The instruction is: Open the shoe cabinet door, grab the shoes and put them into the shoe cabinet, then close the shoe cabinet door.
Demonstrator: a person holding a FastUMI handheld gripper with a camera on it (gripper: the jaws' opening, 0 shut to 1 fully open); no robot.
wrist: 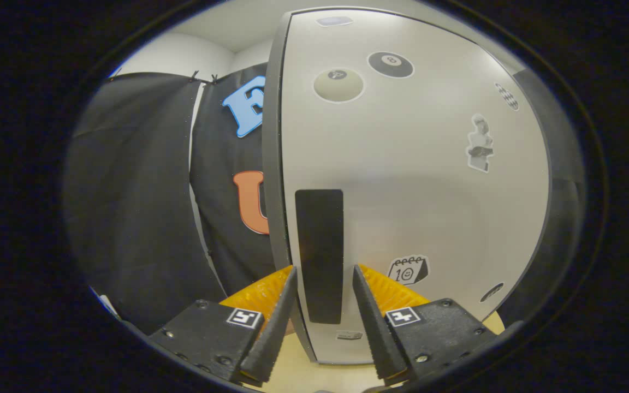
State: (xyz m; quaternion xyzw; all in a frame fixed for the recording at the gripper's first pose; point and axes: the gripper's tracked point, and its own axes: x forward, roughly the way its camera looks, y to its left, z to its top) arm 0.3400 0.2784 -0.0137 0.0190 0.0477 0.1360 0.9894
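Shoe cabinet door [418, 180] fills my fwd view w/ stickers [391, 64] on it, its dark handle strip [319, 254] between my gripper [322, 278] fingers, spread apart, not gripping; cabinet contents hidden.

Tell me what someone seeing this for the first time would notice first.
The pale cabinet door looms just ahead, dotted with stickers, including a black eight-ball sticker near its top. Its dark vertical handle sits near the door's edge, right between the fingers of the open gripper, which straddle it without pressing.
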